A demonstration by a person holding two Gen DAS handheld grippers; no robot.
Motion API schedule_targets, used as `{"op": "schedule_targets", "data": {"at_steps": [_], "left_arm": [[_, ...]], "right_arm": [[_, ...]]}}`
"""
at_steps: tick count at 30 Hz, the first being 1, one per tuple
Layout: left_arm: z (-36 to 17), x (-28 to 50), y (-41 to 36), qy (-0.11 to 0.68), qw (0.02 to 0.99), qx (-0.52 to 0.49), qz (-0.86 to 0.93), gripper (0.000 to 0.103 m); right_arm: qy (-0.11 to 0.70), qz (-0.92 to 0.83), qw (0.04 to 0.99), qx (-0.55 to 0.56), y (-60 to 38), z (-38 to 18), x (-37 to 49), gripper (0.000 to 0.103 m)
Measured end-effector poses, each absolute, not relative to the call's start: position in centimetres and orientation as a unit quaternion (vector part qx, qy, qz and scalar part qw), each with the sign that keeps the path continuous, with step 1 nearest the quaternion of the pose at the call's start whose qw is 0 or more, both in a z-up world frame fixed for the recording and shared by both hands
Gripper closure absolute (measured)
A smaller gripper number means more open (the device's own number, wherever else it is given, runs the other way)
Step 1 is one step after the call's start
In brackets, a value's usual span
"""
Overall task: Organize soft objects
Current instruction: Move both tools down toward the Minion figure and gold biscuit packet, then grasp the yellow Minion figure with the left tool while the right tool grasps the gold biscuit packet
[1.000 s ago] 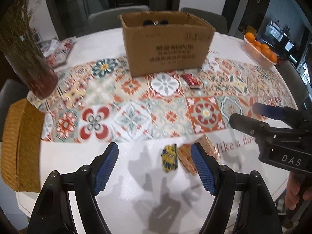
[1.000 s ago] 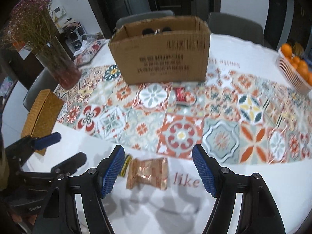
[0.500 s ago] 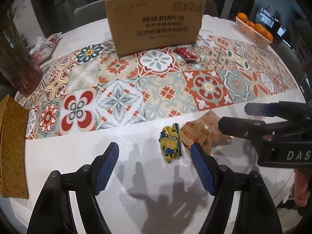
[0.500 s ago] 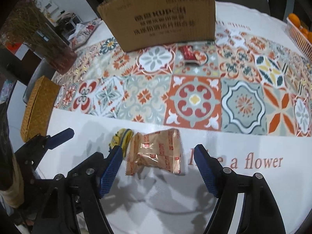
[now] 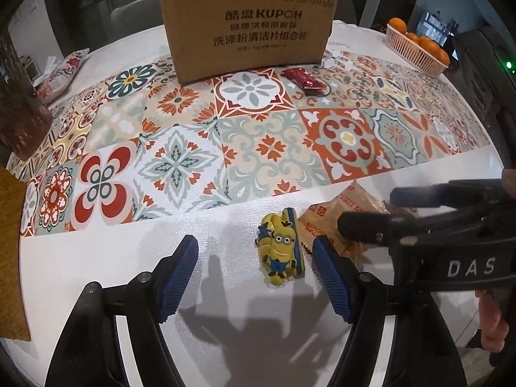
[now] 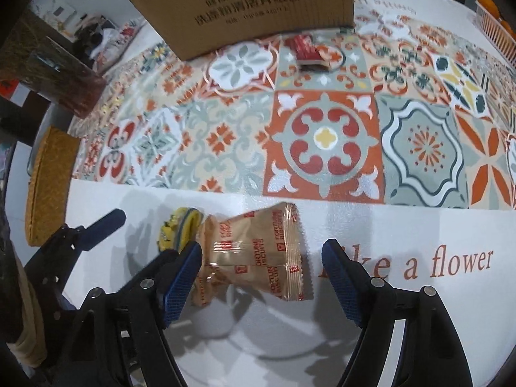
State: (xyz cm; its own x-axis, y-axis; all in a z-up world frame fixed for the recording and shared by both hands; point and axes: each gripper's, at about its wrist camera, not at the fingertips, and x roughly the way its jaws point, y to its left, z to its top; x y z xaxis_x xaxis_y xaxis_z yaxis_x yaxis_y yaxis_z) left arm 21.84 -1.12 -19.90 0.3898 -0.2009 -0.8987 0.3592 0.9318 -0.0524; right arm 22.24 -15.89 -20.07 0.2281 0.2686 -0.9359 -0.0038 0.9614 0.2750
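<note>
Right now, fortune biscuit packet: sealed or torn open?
Looks sealed: the fortune biscuit packet lies flat on the table, puffed, both crimped ends intact, between the right gripper's open jaws.

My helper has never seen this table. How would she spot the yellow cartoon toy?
Find the cardboard box at the table's far side, then come straight forward past the patterned tiles to the plain white strip. The yellow cartoon toy lies there beside a tan biscuit packet; only the toy has goggle eyes.
</note>
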Motion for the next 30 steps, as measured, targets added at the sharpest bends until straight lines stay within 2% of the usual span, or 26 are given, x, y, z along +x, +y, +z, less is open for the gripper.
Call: {"op": "schedule_targets", "data": {"at_steps": [7, 14, 17, 19, 22, 28, 30], "left_arm": [[-21.2, 22.4, -1.3, 0.534, 0.826, 0.071, -0.168, 0.040], [-21.9, 22.6, -1.0, 0.539, 0.824, 0.070, -0.162, 0.065], [-21.9, 22.7, -0.9, 0.539, 0.824, 0.067, -0.162, 0.073], [-21.9, 22.8, -0.6, 0.540, 0.824, 0.060, -0.161, 0.075], [-21.8, 22.9, -0.4, 0.542, 0.824, 0.050, -0.161, 0.078], [-21.3, 22.9, -0.3, 0.543, 0.823, 0.031, -0.167, 0.080], [-20.9, 22.9, -0.2, 0.541, 0.823, 0.022, -0.170, 0.080]], "right_arm": [[0.623, 0.090, 0.771, 0.102, -15.1, -21.0, 22.7, 0.025], [0.619, 0.089, 0.776, 0.076, -14.4, -21.1, 22.9, 0.026], [0.615, 0.088, 0.780, 0.069, -14.4, -21.0, 22.8, 0.034], [0.614, 0.088, 0.781, 0.068, -14.4, -21.0, 22.8, 0.040], [0.608, 0.091, 0.785, 0.072, -14.5, -20.9, 22.8, 0.044], [0.594, 0.094, 0.796, 0.070, -15.0, -20.1, 22.1, 0.056], [0.592, 0.095, 0.797, 0.071, -15.0, -20.0, 22.1, 0.057]]}}
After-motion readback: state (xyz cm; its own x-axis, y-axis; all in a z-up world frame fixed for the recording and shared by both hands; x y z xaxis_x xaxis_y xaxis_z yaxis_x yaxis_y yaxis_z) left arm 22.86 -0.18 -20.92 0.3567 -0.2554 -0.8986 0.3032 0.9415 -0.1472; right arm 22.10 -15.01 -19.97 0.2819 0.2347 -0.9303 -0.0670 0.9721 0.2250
